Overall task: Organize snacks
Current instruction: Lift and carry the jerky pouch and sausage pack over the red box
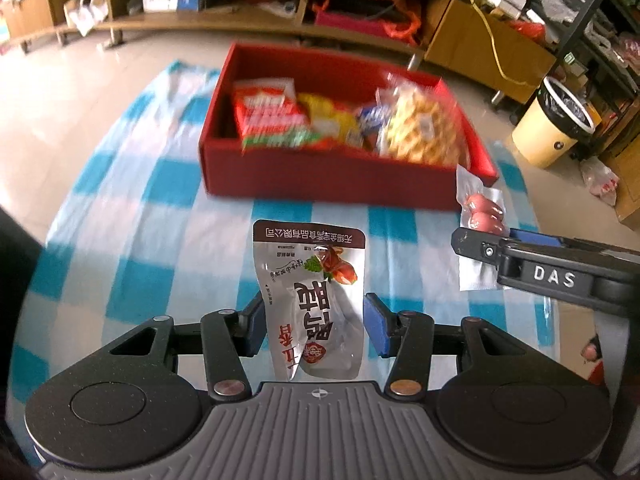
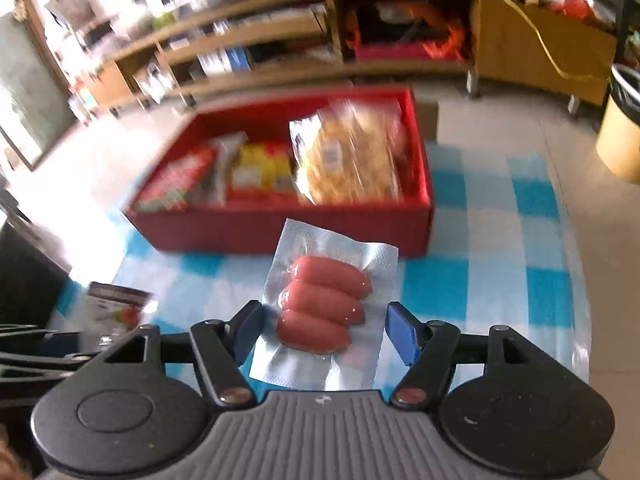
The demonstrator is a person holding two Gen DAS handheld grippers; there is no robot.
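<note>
A silver pouch [image 1: 316,292] with red-brown print hangs upright between the blue pads of my left gripper [image 1: 314,326], which is shut on it above the checked cloth. A clear vacuum pack of three pink sausages [image 2: 324,304] sits between the pads of my right gripper [image 2: 326,332], which is shut on its edges. The left wrist view shows that right gripper [image 1: 480,240] at the right with the sausage pack [image 1: 482,210] sticking up from it. Just beyond both stands a red box [image 1: 320,184] [image 2: 280,232] holding a red-green packet [image 1: 272,116], a yellow packet [image 1: 332,116] and a bag of waffle biscuits [image 1: 420,128].
A blue and white checked cloth [image 1: 152,216] covers the surface under the box. Behind are low wooden shelves [image 1: 200,20] full of clutter on a tiled floor. A yellow bin [image 1: 556,128] with a black liner and a dark rack [image 1: 592,20] stand at the right.
</note>
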